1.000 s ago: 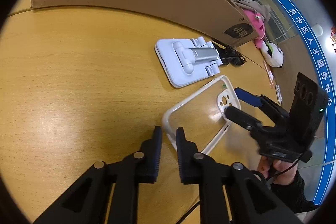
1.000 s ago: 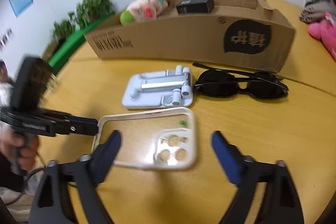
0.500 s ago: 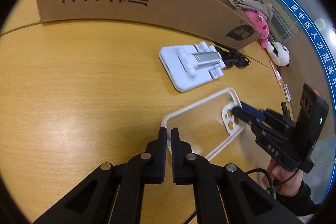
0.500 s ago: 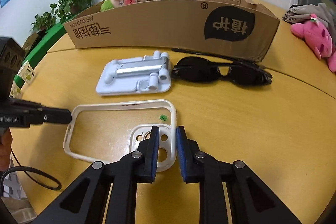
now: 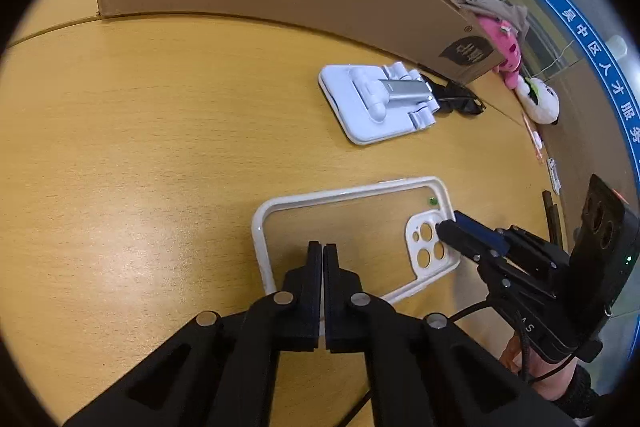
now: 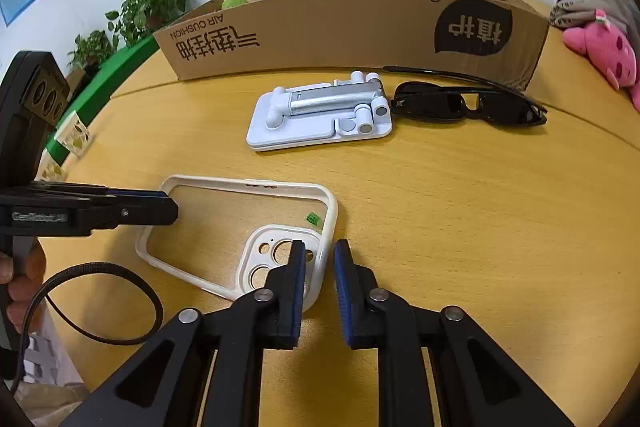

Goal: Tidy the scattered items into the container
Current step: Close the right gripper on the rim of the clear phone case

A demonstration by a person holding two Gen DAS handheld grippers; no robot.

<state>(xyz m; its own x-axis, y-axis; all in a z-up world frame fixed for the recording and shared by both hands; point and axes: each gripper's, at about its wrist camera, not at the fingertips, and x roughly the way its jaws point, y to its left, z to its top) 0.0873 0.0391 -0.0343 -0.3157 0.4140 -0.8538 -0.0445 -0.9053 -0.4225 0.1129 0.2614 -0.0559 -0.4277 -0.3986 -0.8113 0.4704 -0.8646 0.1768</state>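
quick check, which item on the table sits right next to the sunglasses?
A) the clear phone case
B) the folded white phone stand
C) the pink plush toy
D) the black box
B: the folded white phone stand lies right beside the sunglasses in front of the cardboard box; the clear phone case lies apart, nearer the camera.

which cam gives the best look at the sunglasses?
Right wrist. The sunglasses show whole there: both dark lenses and a temple arm, lying between the phone stand and the cardboard box. In the left wrist view only a dark sliver shows behind the stand.
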